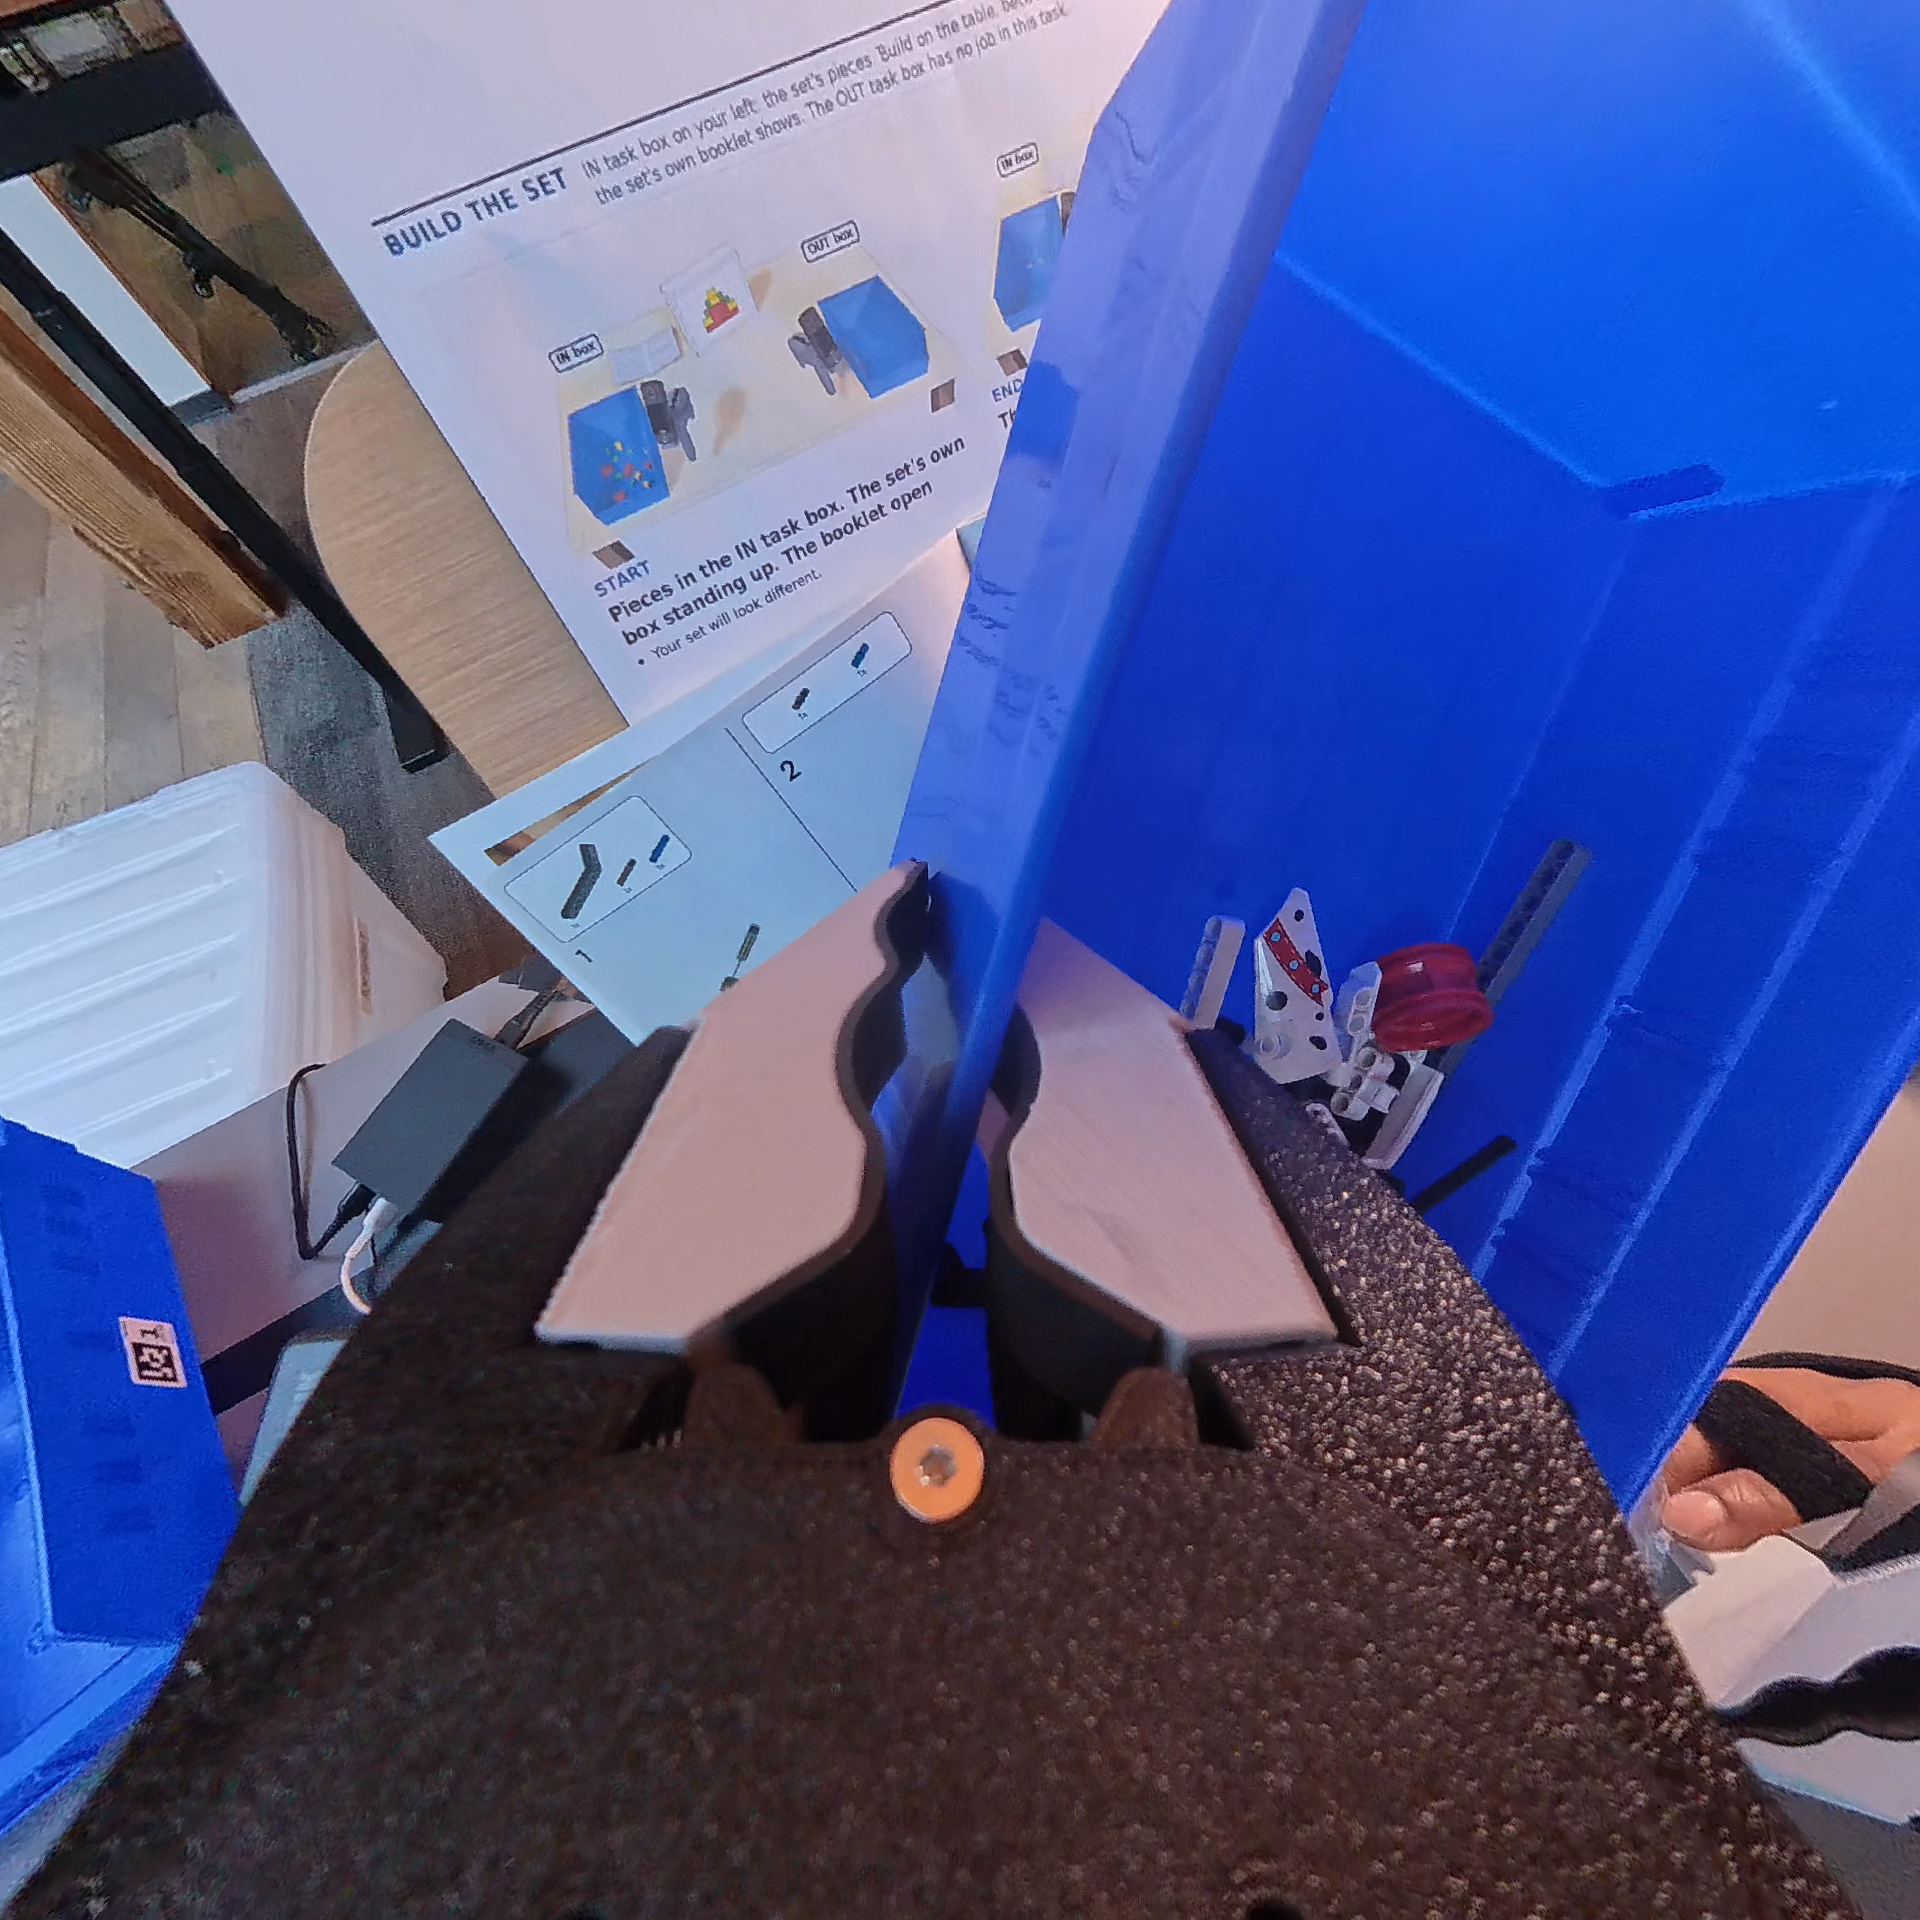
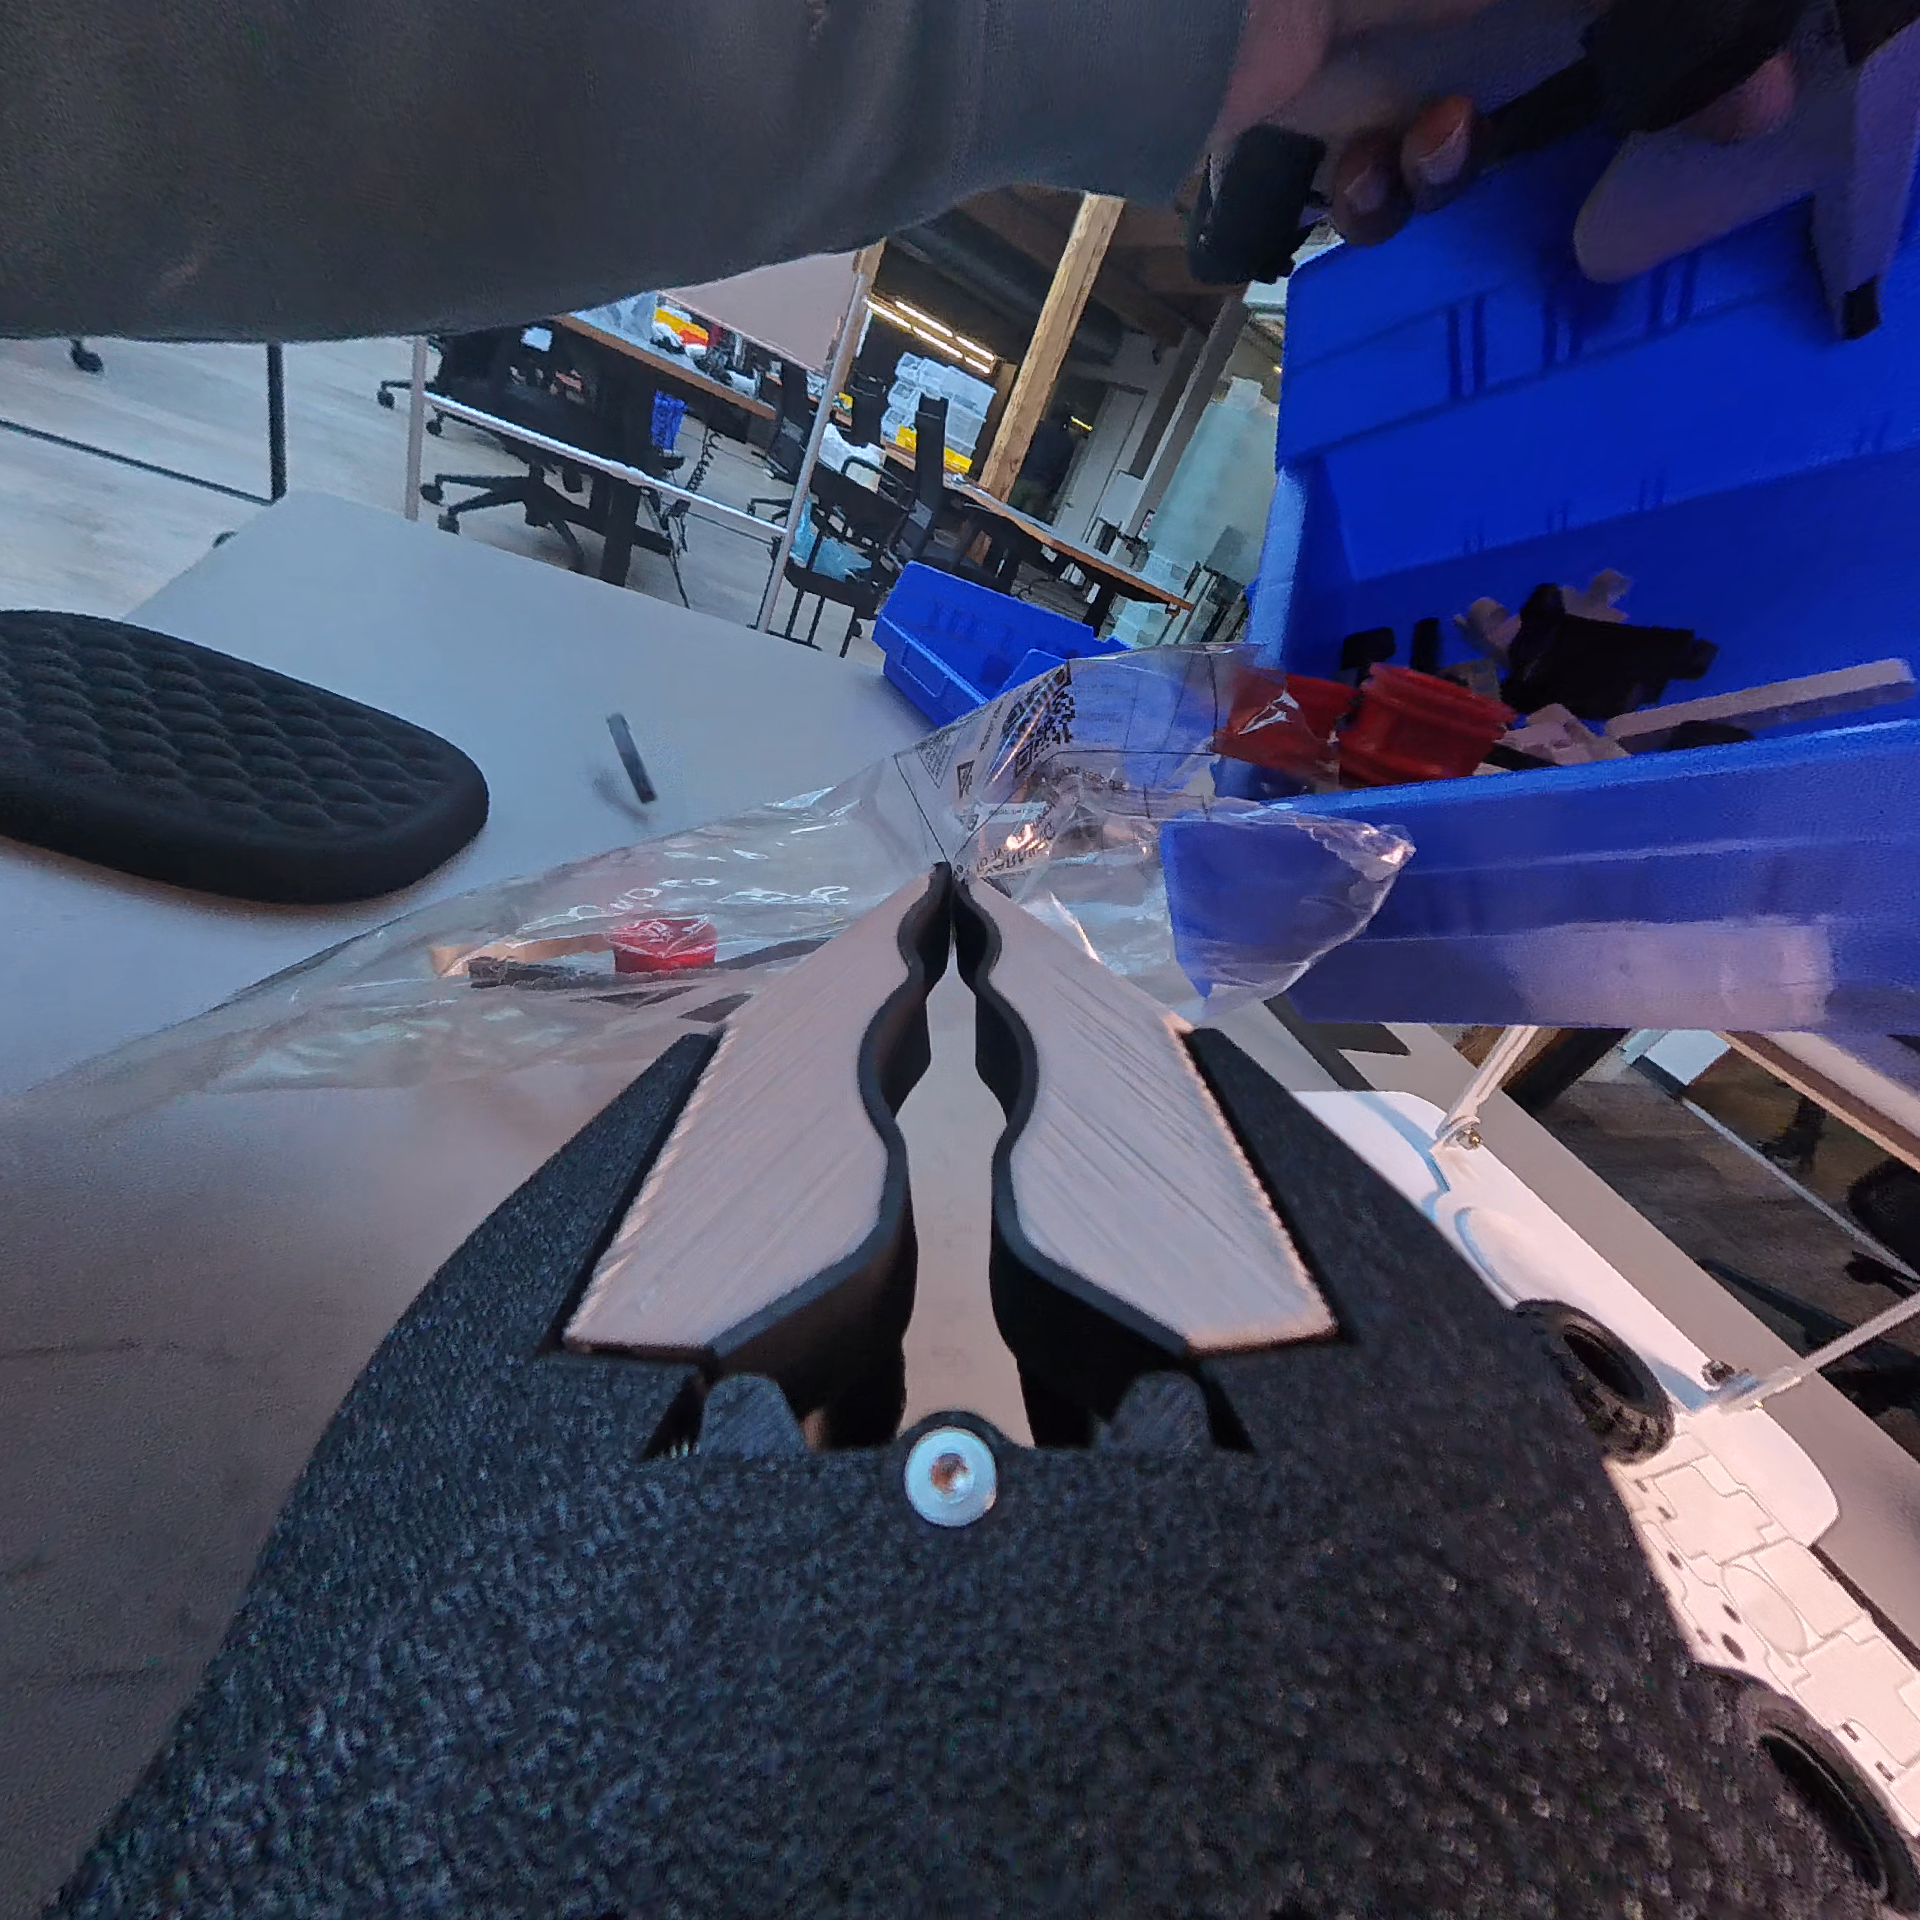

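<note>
left hand-held gripper (image 1: 961,997), grainy black body, clenched on the smooth wall of the tilted blue plastic bin (image 1: 1403,520) | toy pieces and a red wheel hub (image 1: 1429,992) inside the bin | right hand-held gripper (image 2: 952,883) pinching a crinkled clear plastic bag (image 2: 727,914) over the grey surface (image 2: 499,644) | quilted black pad (image 2: 208,748) farther left

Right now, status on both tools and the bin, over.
Left tool shut on tilted blue plastic bin wall. Right tool shut on clear plastic bag. Loose brick pieces piled in bin corner.

Two blue bins (image 2: 1558,894) (image 2: 956,634), one clear plastic bag (image 2: 727,894), one black pad (image 2: 208,748)
</note>
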`<action>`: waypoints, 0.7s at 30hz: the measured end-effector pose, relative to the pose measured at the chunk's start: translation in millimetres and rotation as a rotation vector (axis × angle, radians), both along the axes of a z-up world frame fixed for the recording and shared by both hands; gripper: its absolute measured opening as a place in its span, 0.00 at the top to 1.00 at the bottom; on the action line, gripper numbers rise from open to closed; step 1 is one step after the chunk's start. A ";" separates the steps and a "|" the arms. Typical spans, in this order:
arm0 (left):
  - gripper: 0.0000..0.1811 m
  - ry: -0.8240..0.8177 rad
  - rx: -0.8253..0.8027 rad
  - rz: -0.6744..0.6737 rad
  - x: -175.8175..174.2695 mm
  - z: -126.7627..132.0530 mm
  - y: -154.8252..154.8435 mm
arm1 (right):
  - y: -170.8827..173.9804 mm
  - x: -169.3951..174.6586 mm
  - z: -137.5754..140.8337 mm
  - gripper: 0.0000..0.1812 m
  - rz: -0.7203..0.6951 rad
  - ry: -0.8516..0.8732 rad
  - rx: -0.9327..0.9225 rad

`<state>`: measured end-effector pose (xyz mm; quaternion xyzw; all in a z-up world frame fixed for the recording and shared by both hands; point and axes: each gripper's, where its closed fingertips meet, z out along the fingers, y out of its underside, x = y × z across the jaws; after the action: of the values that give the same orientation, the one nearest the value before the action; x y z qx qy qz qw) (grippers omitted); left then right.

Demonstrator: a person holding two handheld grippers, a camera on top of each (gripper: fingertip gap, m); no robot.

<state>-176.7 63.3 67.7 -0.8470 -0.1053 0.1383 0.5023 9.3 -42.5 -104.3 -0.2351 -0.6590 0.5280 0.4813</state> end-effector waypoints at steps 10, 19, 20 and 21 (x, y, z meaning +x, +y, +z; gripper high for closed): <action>0.98 0.030 0.043 0.017 -2.3 2.7 -2.3 | 4.1 -0.1 -2.7 1.00 -0.010 -0.006 0.027; 0.98 0.076 0.076 0.009 3.8 8.9 -2.3 | 6.3 4.1 -3.2 1.00 -0.021 0.014 0.097; 0.98 0.080 0.085 0.008 4.7 13.1 -4.0 | 8.2 4.8 0.8 1.00 -0.027 0.031 0.099; 0.98 0.082 0.094 0.007 5.5 17.4 -5.3 | 9.8 5.5 4.8 1.00 -0.034 0.049 0.112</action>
<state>-171.2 58.0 85.1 -0.8159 -0.0939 0.1694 0.5448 14.8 -32.7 -99.5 -0.2062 -0.6714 0.4876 0.5186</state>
